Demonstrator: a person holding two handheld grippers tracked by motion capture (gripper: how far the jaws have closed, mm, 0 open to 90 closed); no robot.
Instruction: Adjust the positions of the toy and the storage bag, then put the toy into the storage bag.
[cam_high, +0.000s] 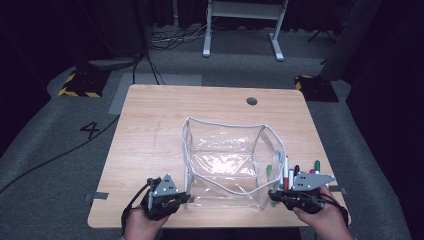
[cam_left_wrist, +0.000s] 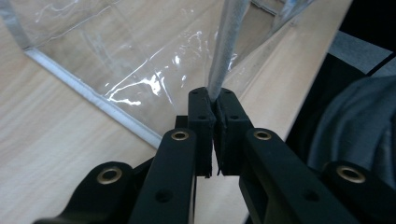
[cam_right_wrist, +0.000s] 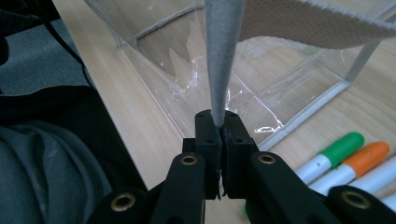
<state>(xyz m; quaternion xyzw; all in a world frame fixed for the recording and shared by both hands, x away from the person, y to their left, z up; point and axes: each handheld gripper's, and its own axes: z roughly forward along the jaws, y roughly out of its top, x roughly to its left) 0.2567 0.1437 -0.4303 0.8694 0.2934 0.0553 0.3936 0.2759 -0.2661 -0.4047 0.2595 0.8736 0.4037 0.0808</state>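
Observation:
A clear plastic bag (cam_high: 225, 160) with white-grey trim stands open on the wooden table (cam_high: 150, 120). My left gripper (cam_high: 186, 196) is shut on the bag's grey rim (cam_left_wrist: 225, 51) at its near left corner. My right gripper (cam_high: 272, 194) is shut on the rim (cam_right_wrist: 223, 56) at the near right corner. Each gripper view has the grey edge strip running up from between the closed jaws. Several markers (cam_high: 292, 172) with coloured caps lie just right of the bag, beside the right gripper; green and orange caps (cam_right_wrist: 355, 151) show in the right gripper view.
The table has a round cable hole (cam_high: 252, 101) at the far side. Its near edge is close under both hands. Beyond the table are a white desk frame (cam_high: 242, 27), floor cables and yellow-black marked pads (cam_high: 80, 82).

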